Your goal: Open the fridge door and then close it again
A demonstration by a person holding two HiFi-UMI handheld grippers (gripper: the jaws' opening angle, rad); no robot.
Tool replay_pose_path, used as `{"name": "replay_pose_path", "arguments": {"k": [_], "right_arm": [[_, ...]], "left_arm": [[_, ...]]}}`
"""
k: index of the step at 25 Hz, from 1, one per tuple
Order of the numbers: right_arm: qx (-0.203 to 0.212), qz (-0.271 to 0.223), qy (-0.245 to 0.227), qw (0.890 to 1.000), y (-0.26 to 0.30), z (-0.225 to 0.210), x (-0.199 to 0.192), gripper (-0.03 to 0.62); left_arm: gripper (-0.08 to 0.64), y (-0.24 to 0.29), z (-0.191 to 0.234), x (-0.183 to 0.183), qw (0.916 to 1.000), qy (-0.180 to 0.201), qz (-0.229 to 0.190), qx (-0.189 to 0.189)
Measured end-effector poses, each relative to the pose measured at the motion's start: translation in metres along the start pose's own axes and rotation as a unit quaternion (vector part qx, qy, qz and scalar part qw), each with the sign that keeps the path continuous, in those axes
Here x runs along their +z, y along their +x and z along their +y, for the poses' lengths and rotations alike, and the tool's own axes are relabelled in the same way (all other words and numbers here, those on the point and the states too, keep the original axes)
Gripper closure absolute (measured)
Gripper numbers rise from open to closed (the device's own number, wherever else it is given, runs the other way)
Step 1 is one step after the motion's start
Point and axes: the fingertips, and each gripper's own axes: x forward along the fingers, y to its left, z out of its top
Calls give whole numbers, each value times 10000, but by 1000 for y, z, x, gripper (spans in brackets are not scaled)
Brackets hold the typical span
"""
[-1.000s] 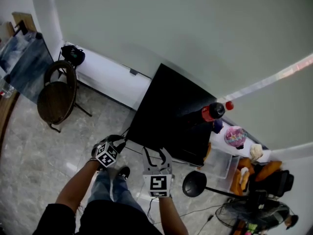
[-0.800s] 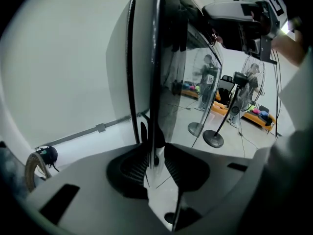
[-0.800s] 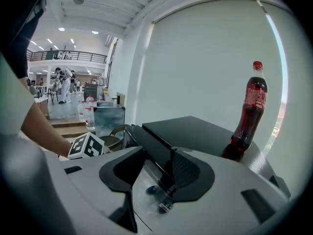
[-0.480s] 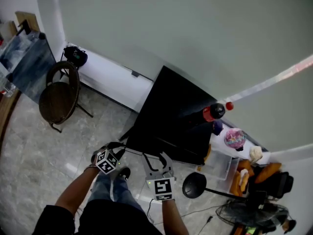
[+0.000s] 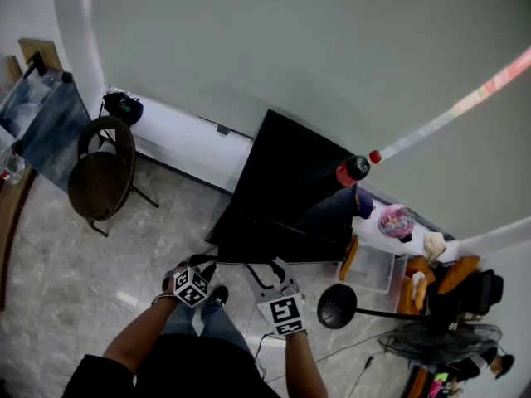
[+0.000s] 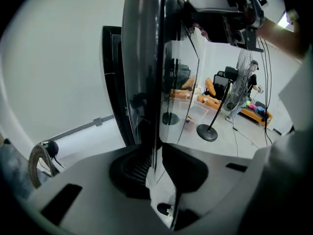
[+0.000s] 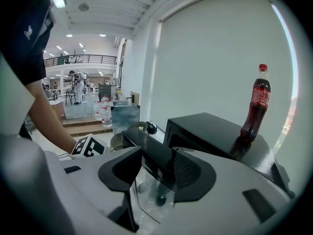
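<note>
A low black fridge (image 5: 290, 181) stands against the wall with a cola bottle (image 5: 353, 171) on top. Its glass door (image 5: 241, 261) is swung open toward me. My left gripper (image 5: 203, 265) is at the door's free end, and in the left gripper view its jaws (image 6: 155, 153), which have just been closing, pinch the thin door edge (image 6: 144, 58). My right gripper (image 5: 270, 268) is further along the door. In the right gripper view that gripper (image 7: 156, 168) is shut on the door's dark top rail (image 7: 142, 141), with the fridge body (image 7: 210, 126) behind it.
A round-backed chair (image 5: 99, 172) stands to the left by the wall. Right of the fridge are a clear plastic bin (image 5: 369, 268), a stand with a round black base (image 5: 336, 307) and a floor fan (image 5: 440, 342). Cables lie on the tiled floor.
Both grippers have drawn back toward me with the door, which has swung further out from the fridge. The view has shifted slightly.
</note>
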Motion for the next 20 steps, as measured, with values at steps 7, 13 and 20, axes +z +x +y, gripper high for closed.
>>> {"name": "replay_pose_path", "arguments": {"k": [7,13,20], "right_arm": [[-2,-139,-43,9999,-12,12,-6,388],[312,-211,-193,9991,-25,16,-14,390],[852,-451,-388,9946,-41,28,-22,396]], "left_arm": [[492,-7,-17,-9,10000,-19,29,64],[492,-10,-38,-13,9988,-296,162,347],[488,-18,-59,-23,9919,-858,222,913]]}}
